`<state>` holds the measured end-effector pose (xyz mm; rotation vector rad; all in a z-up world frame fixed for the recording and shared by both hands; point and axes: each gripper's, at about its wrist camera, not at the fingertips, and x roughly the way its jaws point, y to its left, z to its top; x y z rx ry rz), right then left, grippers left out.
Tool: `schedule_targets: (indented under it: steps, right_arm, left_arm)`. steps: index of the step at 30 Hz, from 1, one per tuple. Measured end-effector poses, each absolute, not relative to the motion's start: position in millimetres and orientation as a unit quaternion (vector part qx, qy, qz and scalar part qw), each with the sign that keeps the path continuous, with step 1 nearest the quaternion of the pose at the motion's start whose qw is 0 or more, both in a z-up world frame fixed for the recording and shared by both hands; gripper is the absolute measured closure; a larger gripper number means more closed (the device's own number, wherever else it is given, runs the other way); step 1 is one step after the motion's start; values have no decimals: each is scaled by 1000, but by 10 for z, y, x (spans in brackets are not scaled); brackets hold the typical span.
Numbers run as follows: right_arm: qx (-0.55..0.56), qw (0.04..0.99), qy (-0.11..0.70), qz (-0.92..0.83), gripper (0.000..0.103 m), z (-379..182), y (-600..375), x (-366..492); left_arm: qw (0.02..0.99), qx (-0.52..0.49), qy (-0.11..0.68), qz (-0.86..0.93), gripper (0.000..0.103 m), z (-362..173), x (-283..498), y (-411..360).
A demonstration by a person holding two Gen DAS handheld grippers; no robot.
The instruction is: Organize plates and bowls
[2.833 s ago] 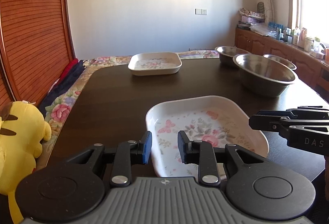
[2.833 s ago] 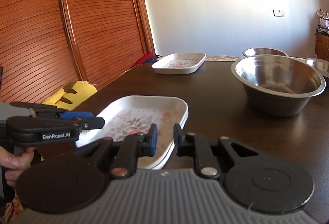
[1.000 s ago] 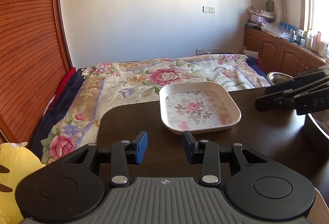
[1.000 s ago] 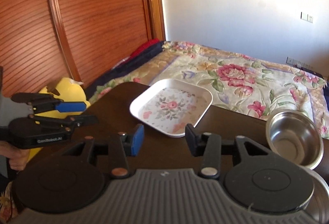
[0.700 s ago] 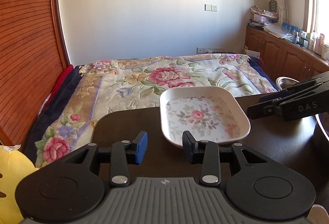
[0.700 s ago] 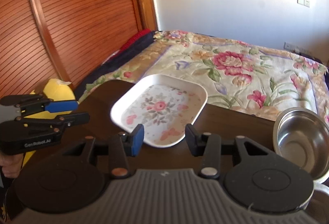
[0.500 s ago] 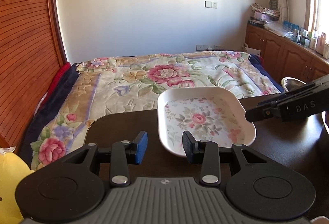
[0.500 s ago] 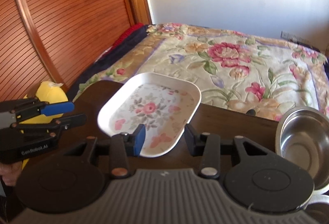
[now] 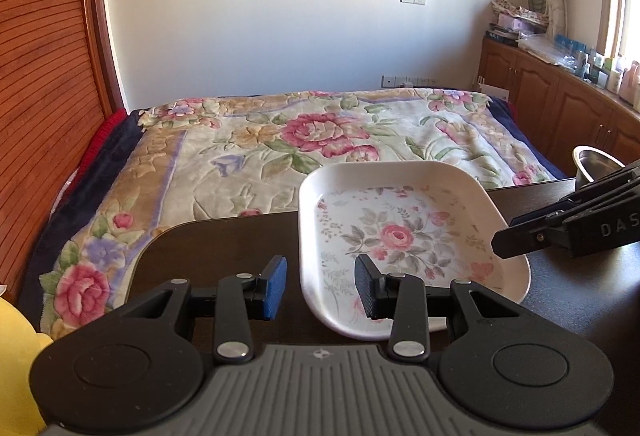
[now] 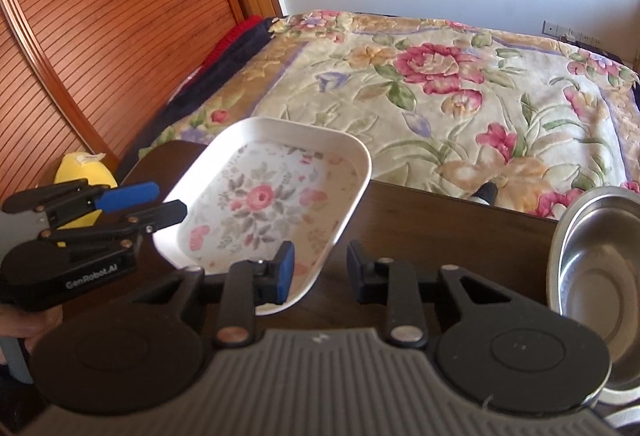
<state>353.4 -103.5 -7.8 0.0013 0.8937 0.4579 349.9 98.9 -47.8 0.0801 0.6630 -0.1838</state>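
A white square plate (image 9: pixel 400 236) with a rose pattern lies at the far edge of the dark table (image 9: pixel 224 248). My left gripper (image 9: pixel 320 288) is open, and the plate's near left rim sits between its pads without touching them. In the right wrist view the same plate (image 10: pixel 264 199) has its near right rim between the pads of my right gripper (image 10: pixel 320 272). Those jaws are closing, with a gap still showing at the rim. Each gripper also appears in the other view: the right gripper (image 9: pixel 560 228) at the plate's right rim, the left gripper (image 10: pixel 170 200) at its left rim.
A steel bowl (image 10: pixel 592 276) stands on the table (image 10: pixel 440 220) to the right of the plate, and its rim (image 9: pixel 596 159) peeks out behind the right gripper. Beyond the table edge is a bed with a floral blanket (image 9: pixel 320 139). A yellow plush toy (image 10: pixel 80 165) sits at the left.
Both grippers have moved forward and down, from the near plate to the far plate, which now fills more of each view. The right jaws have narrowed; the left jaws are unchanged.
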Motion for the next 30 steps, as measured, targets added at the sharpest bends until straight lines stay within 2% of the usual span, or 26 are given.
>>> schedule_targets:
  steps: [6,8,9,10,23,25,30]
  right_arm:
    - [-1,872,434,227,73,-112,-1048,3592]
    - [-1,868,440,228,73,-130,-1043,3618]
    - [-2,866,444,229,73,-137,-1036,3632]
    - [-5,865,445,231,74,-141,-1027,3644]
    - [-59,851,453,258,76,-146,-849,3565]
    - [-60,852,454,256,82,-143,-831,3553]
    - [-49,856,440,266,82,-64,-861,3435]
  left_arm:
    - [939,43,328,-92,64,-493,3583,979]
    - [938,43,330,-92,70,-505,3597,982]
    - [937,44,334,-91,80,-517,3602,976]
    - [936,48,336,-88,83,-530,3605,969]
    - [937,56,338,-64,86,-508,3462,1022]
    - [937,49,340,-71,86,-469,3377,1055]
    - [934,29,346,-85,86,-409,3186,1120]
